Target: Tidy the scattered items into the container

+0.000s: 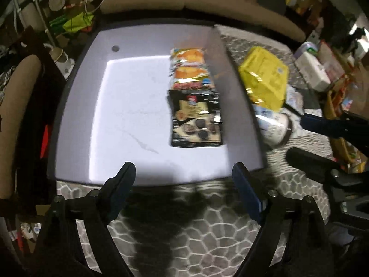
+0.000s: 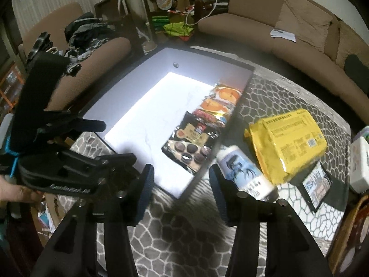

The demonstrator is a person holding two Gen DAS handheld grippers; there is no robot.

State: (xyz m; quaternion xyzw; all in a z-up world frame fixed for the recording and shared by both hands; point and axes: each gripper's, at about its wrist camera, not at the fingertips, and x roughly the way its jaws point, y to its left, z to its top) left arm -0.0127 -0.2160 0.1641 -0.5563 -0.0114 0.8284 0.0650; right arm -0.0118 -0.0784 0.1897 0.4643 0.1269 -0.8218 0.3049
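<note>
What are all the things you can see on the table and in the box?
container: 1, white inside, dark rim, on the patterned table
orange snack packet: 1, orange, in the container by its right wall
black cookie packet: 1, black, in the container beside the orange one
yellow bag: 1, yellow, on the table outside the container
white bottle: 1, white with blue print, lying by the yellow bag
left gripper: 1, black, open, empty
right gripper: 1, black, open, empty

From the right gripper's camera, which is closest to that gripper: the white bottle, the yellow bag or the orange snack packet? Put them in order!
1. The white bottle lies on the patterned cloth just ahead of the right gripper, by its right finger.
2. The yellow bag lies behind the bottle, further right.
3. The orange snack packet lies inside the box, farthest away.
</note>
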